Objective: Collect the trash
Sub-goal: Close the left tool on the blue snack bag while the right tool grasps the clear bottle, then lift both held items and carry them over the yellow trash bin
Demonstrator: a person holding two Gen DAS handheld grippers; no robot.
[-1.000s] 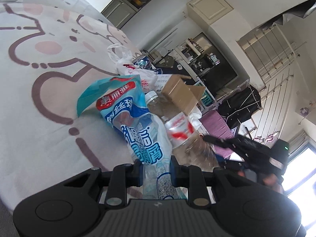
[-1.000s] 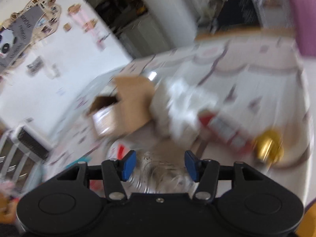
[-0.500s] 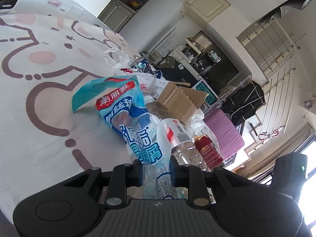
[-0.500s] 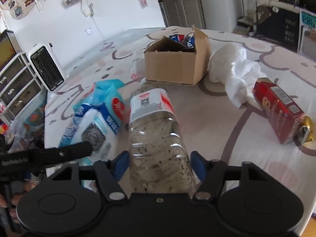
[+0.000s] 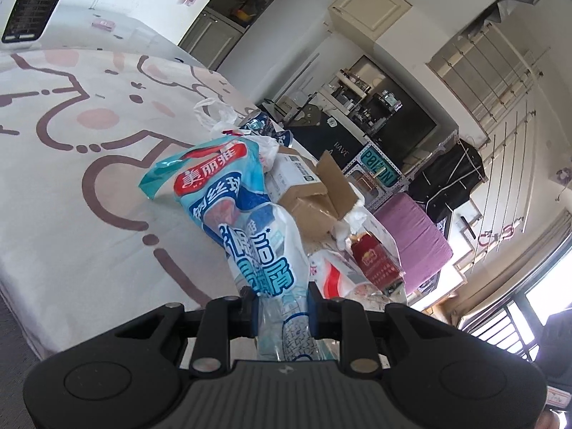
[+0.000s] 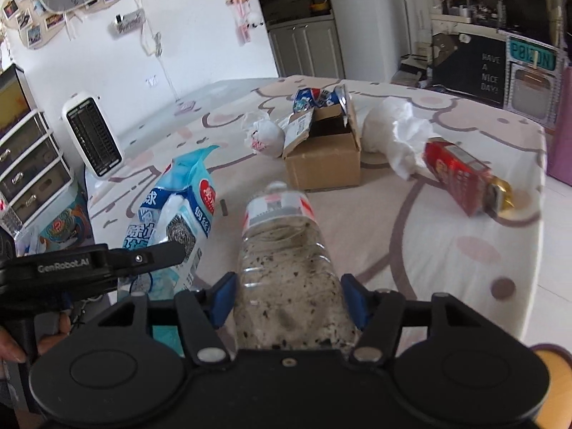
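We have both tools loaded. Our right gripper (image 6: 289,298) is clamped on the plastic bottle (image 6: 286,250) at its lower body, low in the centre of the right wrist view, cap pointing toward the cardboard box (image 6: 323,159) at upper centre. Our left gripper (image 5: 280,304) pinches the bottom edge of the blue scourer packet (image 5: 243,221), which rises through the middle of the left wrist view. We judge the step to be carrying both to the box. We should keep the squeeze firm, since the bottle is slick, and tip it in cap-first. The red carton (image 6: 461,175) and white tissue (image 6: 400,136) at right remain.
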